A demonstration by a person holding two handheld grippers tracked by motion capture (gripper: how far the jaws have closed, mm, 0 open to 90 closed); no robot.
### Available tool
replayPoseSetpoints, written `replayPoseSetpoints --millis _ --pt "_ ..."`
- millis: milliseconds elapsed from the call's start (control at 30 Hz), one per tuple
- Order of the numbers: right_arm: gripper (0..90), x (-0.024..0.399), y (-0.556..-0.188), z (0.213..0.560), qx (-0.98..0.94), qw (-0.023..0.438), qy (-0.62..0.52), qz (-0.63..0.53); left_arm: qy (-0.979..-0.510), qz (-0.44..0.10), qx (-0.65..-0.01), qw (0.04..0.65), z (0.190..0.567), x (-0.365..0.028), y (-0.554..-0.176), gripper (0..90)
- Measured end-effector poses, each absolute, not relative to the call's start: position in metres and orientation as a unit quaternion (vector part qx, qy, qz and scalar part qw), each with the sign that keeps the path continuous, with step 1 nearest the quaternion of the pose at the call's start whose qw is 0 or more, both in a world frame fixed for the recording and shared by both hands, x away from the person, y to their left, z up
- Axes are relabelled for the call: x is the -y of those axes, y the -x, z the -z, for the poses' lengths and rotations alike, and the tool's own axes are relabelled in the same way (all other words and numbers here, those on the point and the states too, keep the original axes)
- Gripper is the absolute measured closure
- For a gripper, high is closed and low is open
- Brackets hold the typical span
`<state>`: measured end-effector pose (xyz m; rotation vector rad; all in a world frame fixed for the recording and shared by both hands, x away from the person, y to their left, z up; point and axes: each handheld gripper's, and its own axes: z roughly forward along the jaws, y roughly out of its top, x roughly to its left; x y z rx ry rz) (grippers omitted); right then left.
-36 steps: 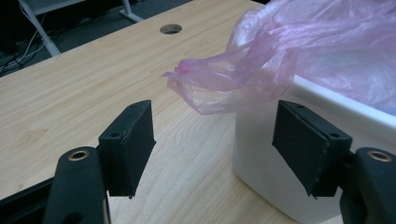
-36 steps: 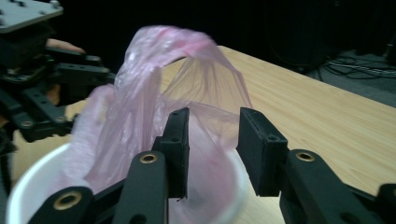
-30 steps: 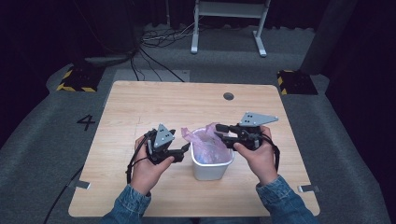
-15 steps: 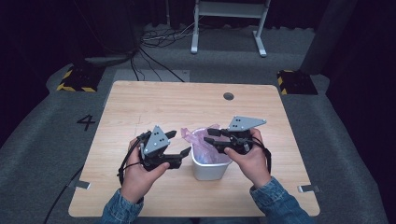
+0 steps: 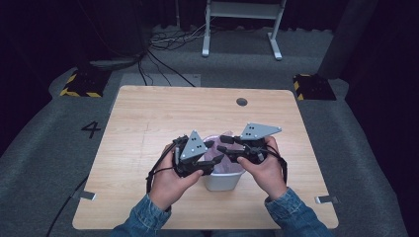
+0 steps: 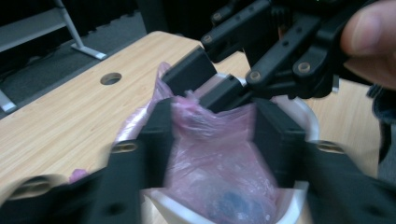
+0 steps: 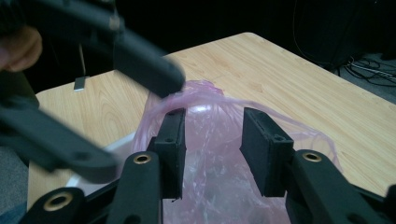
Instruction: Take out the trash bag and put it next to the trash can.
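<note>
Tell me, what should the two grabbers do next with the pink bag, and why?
Probably pull the bag's edge outward over the bin's rim. The pink bag sits bunched inside the white bin, and the left gripper, whose jaws have just been closing, and the right gripper both have its plastic between their jaws.

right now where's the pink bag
In the high view the pink bag sits in the white bin near the table's front edge, between the two grippers.

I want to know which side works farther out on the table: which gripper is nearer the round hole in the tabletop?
Right. The right gripper sits over the white bin's far right side, closer to the hole; the left gripper is over the bin's left side, farther away.
</note>
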<state>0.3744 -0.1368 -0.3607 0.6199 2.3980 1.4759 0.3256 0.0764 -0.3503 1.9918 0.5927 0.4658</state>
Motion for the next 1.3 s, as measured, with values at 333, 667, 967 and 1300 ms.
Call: replayPoseSetpoints --millis 333,667,967,1300 --pt "55.7 0.163 -0.367 0.358 -0.804 0.148 -0.227 -0.529 -0.798 -0.186 -0.25 0.516 0.345 -0.089 -0.327 88.3" --pt "62.3 0.181 -0.366 0.371 -0.821 0.169 -0.253 -0.483 -0.793 -0.205 -0.262 0.511 0.341 -0.115 -0.32 88.3" --pt "42.7 0.172 -0.368 0.371 -0.832 0.137 -0.247 -0.477 -0.79 -0.194 -0.285 0.507 0.351 -0.139 -0.315 87.7" --pt "15.8 0.133 -0.368 0.364 -0.86 0.099 -0.214 -0.453 -0.785 -0.188 -0.291 0.514 0.357 -0.142 -0.316 87.1"
